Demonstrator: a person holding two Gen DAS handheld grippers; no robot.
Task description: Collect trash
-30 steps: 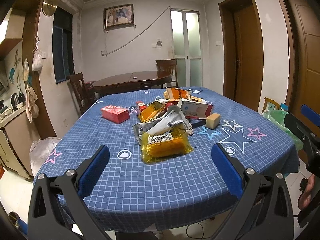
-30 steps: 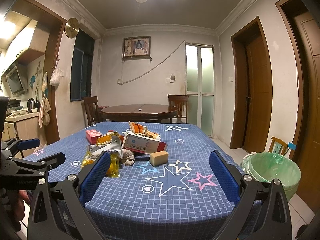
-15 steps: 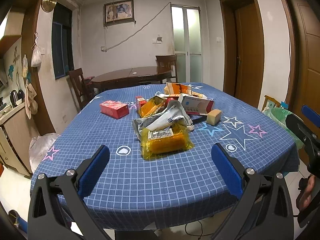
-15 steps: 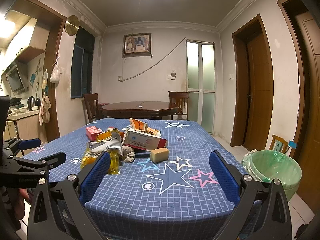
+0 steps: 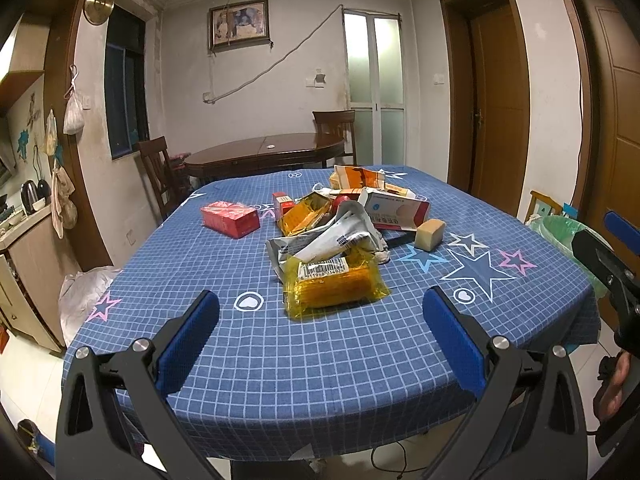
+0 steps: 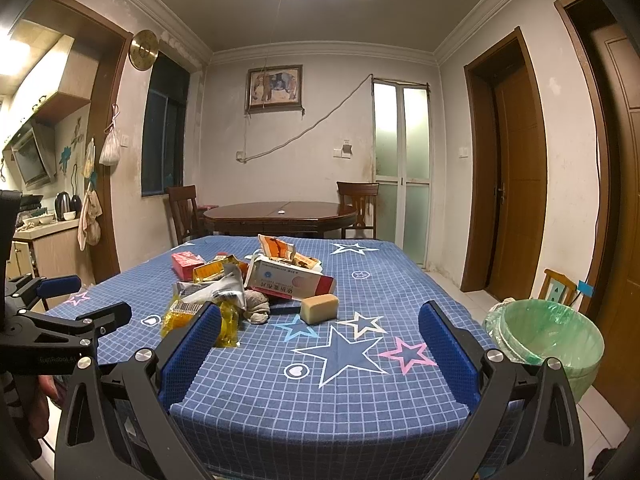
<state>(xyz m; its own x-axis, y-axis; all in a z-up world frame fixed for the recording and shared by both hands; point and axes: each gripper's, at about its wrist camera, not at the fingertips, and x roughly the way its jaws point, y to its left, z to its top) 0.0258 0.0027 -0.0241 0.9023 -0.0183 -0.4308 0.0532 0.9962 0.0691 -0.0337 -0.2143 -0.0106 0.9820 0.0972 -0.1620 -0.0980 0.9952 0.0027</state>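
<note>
On the left of the blue checked tablecloth [image 5: 248, 360], a red box [image 5: 230, 220] is seen lying apart from the rest. The left gripper [image 5: 320, 332] is held wide apart and empty above the near edge of the table, its blue pads [image 5: 188, 340] spread to either side of a yellow wrapper [image 5: 332, 284] with a barcode label. Behind that wrapper a crumpled silver-white packet [image 5: 340, 236] is heaped, and further back an orange packet [image 5: 304, 216] and a white and red carton [image 5: 396, 212]. Just right of the heap a tan block [image 6: 319, 308] is set. The right gripper [image 6: 320, 344] is likewise held wide and empty over the table's near right part. At the far right, beside the table on the floor, a bin lined with a green bag [image 6: 552, 340] is placed.
</note>
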